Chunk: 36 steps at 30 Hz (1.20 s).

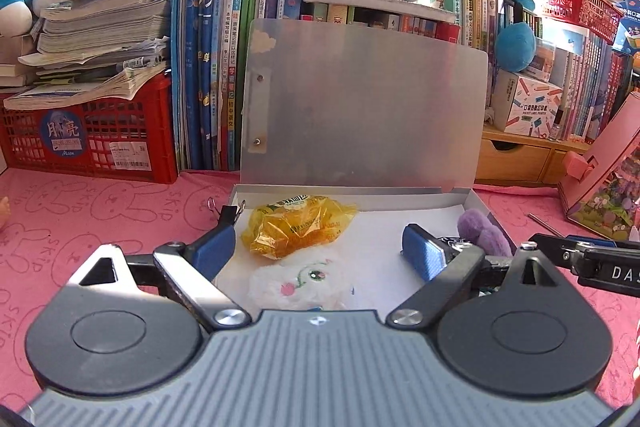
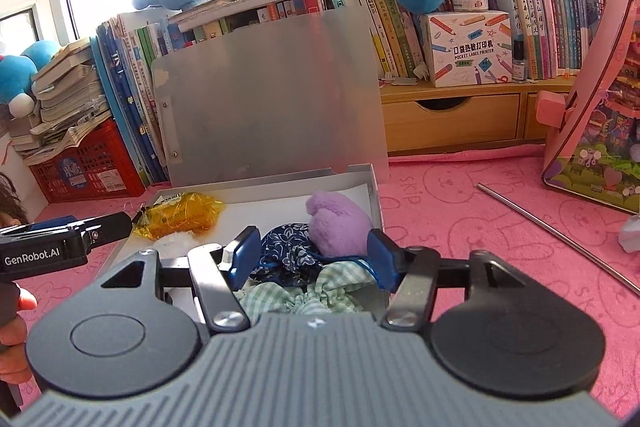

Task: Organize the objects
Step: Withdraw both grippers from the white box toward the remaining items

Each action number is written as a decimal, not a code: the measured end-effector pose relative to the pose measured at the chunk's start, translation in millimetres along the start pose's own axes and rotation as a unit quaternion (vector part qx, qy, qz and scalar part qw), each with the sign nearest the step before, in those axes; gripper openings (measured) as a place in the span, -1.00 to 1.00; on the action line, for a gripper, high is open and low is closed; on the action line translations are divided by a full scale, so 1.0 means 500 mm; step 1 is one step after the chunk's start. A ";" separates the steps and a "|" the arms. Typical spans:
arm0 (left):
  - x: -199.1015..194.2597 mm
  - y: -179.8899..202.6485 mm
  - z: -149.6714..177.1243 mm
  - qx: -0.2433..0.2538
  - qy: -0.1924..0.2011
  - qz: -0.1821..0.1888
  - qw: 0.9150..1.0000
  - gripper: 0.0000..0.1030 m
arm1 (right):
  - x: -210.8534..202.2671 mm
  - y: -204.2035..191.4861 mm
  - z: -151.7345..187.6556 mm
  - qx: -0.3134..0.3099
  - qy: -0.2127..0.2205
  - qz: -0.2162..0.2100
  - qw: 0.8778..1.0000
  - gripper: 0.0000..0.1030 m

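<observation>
Both tongs hang over the open box [image 1: 460, 199] with nothing pinched. The left tongs [image 1: 322, 251] stand wide, the blue pads on either side of the yellow packet [image 1: 298, 225] and the white plush [image 1: 300, 279] below them but touching neither. The right tongs [image 2: 310, 255] are spread to a middling gap above a heap of cloth at the near right of the box: a dark blue floral piece [image 2: 288, 251] and a green checked piece [image 2: 288, 297]. A blue cord seems to brush the right pad, though the view there is too crowded to be sure.

Inside the box, the purple plush [image 2: 340, 227] lies against the right wall, behind the cloth, and the yellow packet sits at the far left corner with the white plush nearer. The grey lid [image 1: 360, 107] stands upright behind the box, leaning on the row of books [image 1: 204, 67].

By this showing the gathering looks largely done: five soft items lie inside, and both tongs are free. Outside the box, a black binder clip [image 1: 224, 213] lies on the pink counter [image 1: 100, 219] just left of the box, and a thin metal rod [image 2: 552, 227] lies well to its right. Those may yet go in, and the lid is not yet closed.
</observation>
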<state>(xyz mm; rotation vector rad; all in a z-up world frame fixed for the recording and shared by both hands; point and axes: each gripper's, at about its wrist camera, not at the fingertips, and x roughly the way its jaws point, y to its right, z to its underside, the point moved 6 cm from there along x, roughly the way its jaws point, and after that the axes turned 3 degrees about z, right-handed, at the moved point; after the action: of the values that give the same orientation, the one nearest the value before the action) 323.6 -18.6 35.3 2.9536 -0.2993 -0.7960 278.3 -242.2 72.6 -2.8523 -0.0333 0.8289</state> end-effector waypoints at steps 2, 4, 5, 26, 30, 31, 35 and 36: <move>-0.017 0.001 0.006 0.000 0.002 0.005 1.000 0.81 | -0.014 -0.004 0.005 -0.007 0.003 -0.001 1.000 0.42; -0.032 0.001 0.013 -0.002 0.001 0.011 1.000 0.81 | -0.029 -0.008 0.012 -0.016 0.008 -0.002 1.000 0.43; -0.039 0.001 0.016 -0.003 0.001 0.013 1.000 0.81 | -0.035 -0.009 0.015 -0.020 0.009 -0.003 1.000 0.43; -0.211 -0.006 0.149 0.009 0.015 0.013 1.000 0.81 | -0.127 -0.023 0.141 -0.060 -0.018 -0.035 0.997 0.51; -0.239 -0.002 0.178 0.029 0.027 0.002 0.999 0.81 | -0.132 -0.029 0.175 -0.068 -0.028 -0.037 0.997 0.52; -0.245 -0.001 0.184 0.031 0.029 0.000 0.999 0.81 | -0.134 -0.031 0.185 -0.072 -0.030 -0.036 0.996 0.53; -0.266 0.001 0.212 0.040 0.030 0.000 0.999 0.81 | -0.141 -0.039 0.215 -0.084 -0.035 -0.035 0.995 0.53; -0.271 0.001 0.219 0.042 0.031 0.000 0.999 0.81 | -0.143 -0.041 0.222 -0.086 -0.035 -0.035 0.995 0.54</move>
<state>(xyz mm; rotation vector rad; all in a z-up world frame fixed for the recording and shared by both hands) 153.7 7.1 7.4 3.0492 -0.3368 -0.7082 158.9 -209.6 21.6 -2.9592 -0.2227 0.9556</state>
